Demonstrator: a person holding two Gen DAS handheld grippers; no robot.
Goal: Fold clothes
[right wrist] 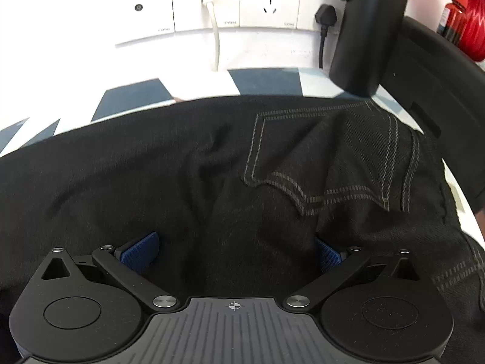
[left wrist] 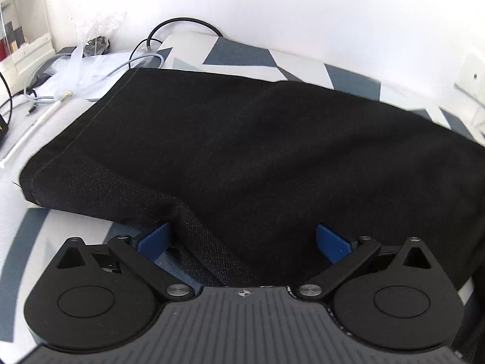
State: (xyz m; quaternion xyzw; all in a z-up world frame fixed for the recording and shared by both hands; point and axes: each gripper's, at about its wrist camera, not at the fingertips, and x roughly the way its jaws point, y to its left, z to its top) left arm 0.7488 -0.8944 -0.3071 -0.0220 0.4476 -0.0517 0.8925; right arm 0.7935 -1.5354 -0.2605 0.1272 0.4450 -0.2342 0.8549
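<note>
A white and grey-blue zigzag cover lies over the bench. At its far left corner sit a black cable, a pale grey cable, crumpled clear plastic and a white stick. Wall sockets carry a white plug and a black plug, beside a black bottle.

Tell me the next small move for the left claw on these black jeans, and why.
Probably close the left claw on the raised fold of the black jeans between its blue pads. Its jaws stand wide, fabric bunches between them, and nothing is gripped, so folding cannot continue until it has a hold.
</note>
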